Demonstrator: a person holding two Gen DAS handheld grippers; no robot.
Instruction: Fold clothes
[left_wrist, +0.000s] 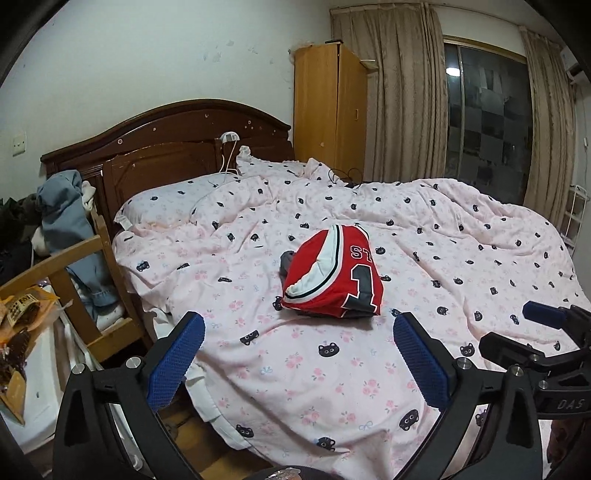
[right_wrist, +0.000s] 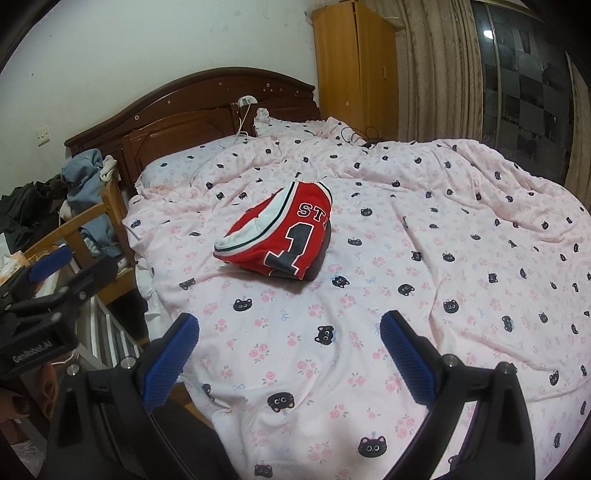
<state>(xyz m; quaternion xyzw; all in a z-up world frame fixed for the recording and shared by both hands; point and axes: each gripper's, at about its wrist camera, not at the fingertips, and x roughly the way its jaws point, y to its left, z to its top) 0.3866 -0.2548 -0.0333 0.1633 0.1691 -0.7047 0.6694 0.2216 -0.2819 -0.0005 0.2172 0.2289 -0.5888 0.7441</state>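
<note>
A red jersey (left_wrist: 334, 275) with white trim and a dark number 1 lies folded in a compact bundle in the middle of the bed; it also shows in the right wrist view (right_wrist: 284, 236). A dark garment edge peeks out beneath it. My left gripper (left_wrist: 297, 328) is open and empty, held over the bed's near edge short of the jersey. My right gripper (right_wrist: 290, 326) is open and empty, also short of the jersey. The right gripper shows at the right edge of the left wrist view (left_wrist: 535, 325), and the left gripper at the left edge of the right wrist view (right_wrist: 51, 266).
The bed has a pink quilt with black cat faces (left_wrist: 461, 258) and a dark wooden headboard (left_wrist: 166, 147). A wooden chair with blue clothes (left_wrist: 70, 229) stands at the left. A wardrobe (left_wrist: 328, 110) and curtained window (left_wrist: 487, 110) are behind.
</note>
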